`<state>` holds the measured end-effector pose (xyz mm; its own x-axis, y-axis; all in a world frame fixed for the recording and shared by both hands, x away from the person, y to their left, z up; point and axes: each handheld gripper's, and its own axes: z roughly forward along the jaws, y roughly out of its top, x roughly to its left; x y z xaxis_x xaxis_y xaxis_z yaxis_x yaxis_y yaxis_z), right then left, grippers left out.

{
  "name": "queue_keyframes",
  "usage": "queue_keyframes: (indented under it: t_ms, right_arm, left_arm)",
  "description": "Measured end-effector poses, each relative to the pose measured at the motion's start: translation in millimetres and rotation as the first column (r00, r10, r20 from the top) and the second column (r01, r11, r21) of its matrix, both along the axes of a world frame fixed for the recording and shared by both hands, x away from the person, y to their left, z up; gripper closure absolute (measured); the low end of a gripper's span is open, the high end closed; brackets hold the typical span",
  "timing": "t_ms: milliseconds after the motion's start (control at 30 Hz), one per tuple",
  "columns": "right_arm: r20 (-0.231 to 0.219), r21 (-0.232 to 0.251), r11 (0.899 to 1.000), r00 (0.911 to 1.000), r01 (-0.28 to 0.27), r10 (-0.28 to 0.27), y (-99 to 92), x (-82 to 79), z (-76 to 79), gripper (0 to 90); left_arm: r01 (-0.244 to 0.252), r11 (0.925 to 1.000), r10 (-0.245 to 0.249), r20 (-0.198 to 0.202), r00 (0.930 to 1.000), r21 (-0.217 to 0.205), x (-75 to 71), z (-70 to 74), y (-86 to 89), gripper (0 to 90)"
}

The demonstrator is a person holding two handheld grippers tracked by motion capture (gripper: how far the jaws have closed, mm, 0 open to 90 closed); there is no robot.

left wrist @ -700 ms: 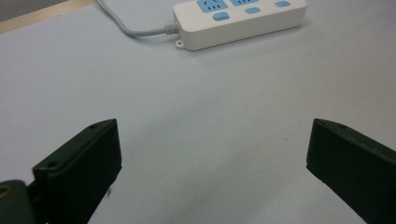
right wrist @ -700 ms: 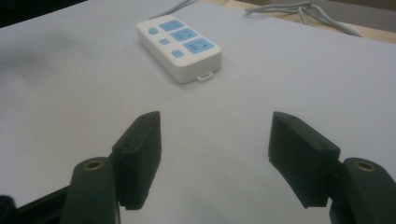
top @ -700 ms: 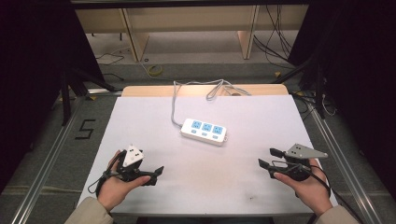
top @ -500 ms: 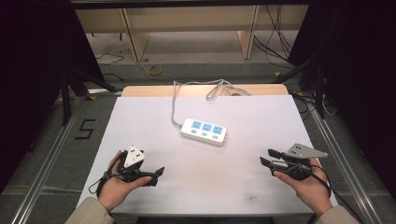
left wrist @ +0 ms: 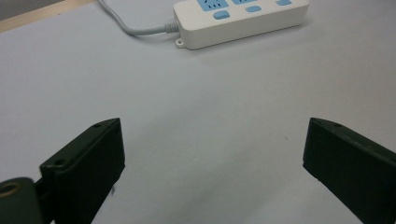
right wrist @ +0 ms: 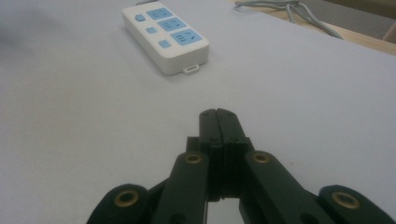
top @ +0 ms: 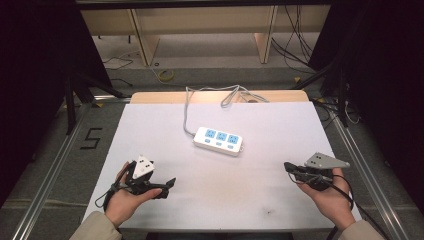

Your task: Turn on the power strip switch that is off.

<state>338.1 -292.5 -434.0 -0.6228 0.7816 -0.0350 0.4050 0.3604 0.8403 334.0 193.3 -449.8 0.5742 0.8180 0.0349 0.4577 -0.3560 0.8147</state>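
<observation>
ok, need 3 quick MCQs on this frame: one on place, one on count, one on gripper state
1. Where does the power strip lie on the table?
A. around the middle, between the two grippers
B. at the near left corner
C. under the right hand

2. How many blue socket faces does it have?
A. one
B. three
C. five

3. How do the jaws stand?
A. both shut
B. left gripper open, right gripper shut
C. left shut, right open

Answers:
1. A: in the high view it lies mid-table, apart from both.
2. B: three blue faces in a row.
3. B: wide gap in the left gripper view, tips together in the right gripper view.
</observation>
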Motion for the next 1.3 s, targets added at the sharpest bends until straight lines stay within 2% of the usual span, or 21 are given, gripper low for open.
queue_keyframes:
  t_ms: [233, 567, 1300]
  right_arm:
    - [-0.010, 0.013, 1.000, 0.9999, -0.002, 0.002, 4.1, 4.5, 3.6, 90.0]
    - [-0.016, 0.008, 0.999, 0.9991, -0.040, 0.040, 18.0, 15.1, 8.4, 90.0]
    - [-0.022, 0.003, 0.999, 0.9983, -0.055, 0.055, 36.0, 37.2, 14.3, 90.0]
  left_arm:
    - [-0.003, 1.0000, 0.003, 0.002, 1.0000, -0.002, 0.2, 0.0, -0.9, 5.8]
    - [-0.006, 1.0000, 0.006, -0.003, 1.0000, -0.002, 0.9, -0.8, -1.7, 6.3]
    - [0.002, 1.0000, -0.002, -0.004, 1.0000, -0.001, 1.1, -1.5, -3.7, 7.0]
